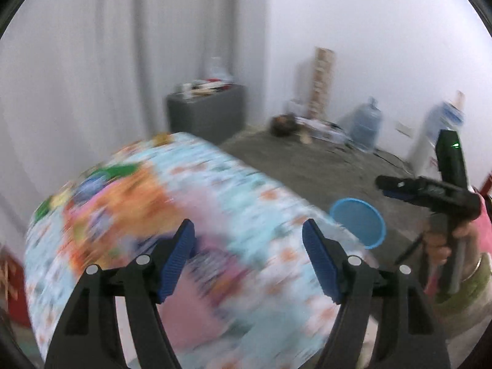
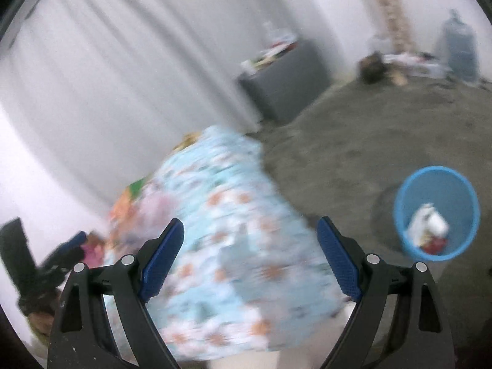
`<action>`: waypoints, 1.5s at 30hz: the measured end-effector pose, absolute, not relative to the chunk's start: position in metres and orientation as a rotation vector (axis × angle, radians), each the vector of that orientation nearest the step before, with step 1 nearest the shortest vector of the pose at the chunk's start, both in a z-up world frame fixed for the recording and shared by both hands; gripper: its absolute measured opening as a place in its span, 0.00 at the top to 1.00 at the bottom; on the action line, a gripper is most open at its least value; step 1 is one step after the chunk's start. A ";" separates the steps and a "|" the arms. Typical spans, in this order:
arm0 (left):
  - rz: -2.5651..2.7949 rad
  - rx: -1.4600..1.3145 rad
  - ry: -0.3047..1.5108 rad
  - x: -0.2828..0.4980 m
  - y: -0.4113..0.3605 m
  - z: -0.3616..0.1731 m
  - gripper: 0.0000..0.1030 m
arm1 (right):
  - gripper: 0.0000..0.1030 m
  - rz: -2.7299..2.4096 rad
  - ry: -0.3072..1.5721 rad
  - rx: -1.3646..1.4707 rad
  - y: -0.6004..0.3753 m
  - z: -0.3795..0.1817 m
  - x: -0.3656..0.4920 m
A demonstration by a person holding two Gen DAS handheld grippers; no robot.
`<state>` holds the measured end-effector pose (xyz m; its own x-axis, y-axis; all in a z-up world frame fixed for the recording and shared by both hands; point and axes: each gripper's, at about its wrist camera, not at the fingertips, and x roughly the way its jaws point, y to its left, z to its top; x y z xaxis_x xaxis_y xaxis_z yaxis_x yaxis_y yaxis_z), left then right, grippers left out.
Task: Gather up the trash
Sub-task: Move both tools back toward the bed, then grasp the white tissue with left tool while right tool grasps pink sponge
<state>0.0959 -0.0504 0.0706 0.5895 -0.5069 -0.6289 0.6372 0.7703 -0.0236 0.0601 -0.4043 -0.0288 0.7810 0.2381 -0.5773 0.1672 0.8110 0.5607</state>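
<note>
Both grippers, left gripper (image 1: pixel 249 258) and right gripper (image 2: pixel 250 258), hang spread and empty over the patterned table (image 2: pixel 233 230), blurred. Right of the table on the grey floor (image 2: pixel 353 141) stands the blue bin (image 2: pixel 461 190) holding trash (image 2: pixel 429 224). Beyond the table, a grey cabinet (image 1: pixel 206 113) and water jugs (image 1: pixel 367 123) line the wall.

Blurred patterned table (image 1: pixel 215 184), colourful litter (image 1: pixel 123 190); blue bin (image 2: pixel 436 212) on floor (image 2: pixel 353 141).

A table under a light-blue patterned cloth (image 1: pixel 252 190) fills the foreground. Behind it, a grey cabinet (image 1: pixel 206 113) topped with clutter stands beside white curtains (image 1: pixel 92 61); water jugs (image 1: pixel 366 123) line the wall.
</note>
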 end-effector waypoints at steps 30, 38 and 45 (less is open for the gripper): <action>-0.521 0.051 0.774 0.124 0.060 -0.030 0.50 | 0.51 0.430 1.024 0.536 -0.184 -0.070 0.162; -0.554 -0.015 0.805 0.132 0.065 -0.036 0.65 | 0.54 0.468 1.055 0.576 -0.176 -0.083 0.174; -0.564 -0.038 0.810 0.134 0.067 -0.039 0.80 | 0.67 0.490 1.074 0.603 -0.171 -0.092 0.178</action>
<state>0.1342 0.0667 -0.0387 0.5510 -0.4908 -0.6749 0.4624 0.8528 -0.2427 0.1778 -0.1706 -0.0922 0.3991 0.6379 -0.6586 -0.0792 0.7396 0.6684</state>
